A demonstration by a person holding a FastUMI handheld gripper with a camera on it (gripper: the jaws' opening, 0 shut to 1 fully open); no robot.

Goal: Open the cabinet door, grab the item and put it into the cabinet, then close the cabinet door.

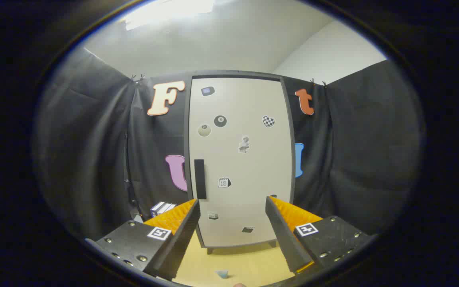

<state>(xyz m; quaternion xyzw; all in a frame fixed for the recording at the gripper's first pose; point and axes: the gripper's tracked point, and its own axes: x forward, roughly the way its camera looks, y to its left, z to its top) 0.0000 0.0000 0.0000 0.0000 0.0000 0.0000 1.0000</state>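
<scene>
A tall pale cabinet (240,159) stands upright on short legs on the table, straight ahead beyond my fingers. Its door is closed, with a dark vertical handle (200,179) near its left edge and several small stickers on the front. My gripper (232,205) is open, with nothing between its fingers, a short way in front of the door's lower part. A small box with a white and purple face (161,207) peeks out just behind the left finger, beside the cabinet's left side. A tiny pale blue object (222,273) lies on the table between the fingers, close to me.
The cabinet rests on a light wooden table (237,261). Black cloth walls (357,151) close in the booth on the left, the right and behind the cabinet. A white wall and ceiling rise above them.
</scene>
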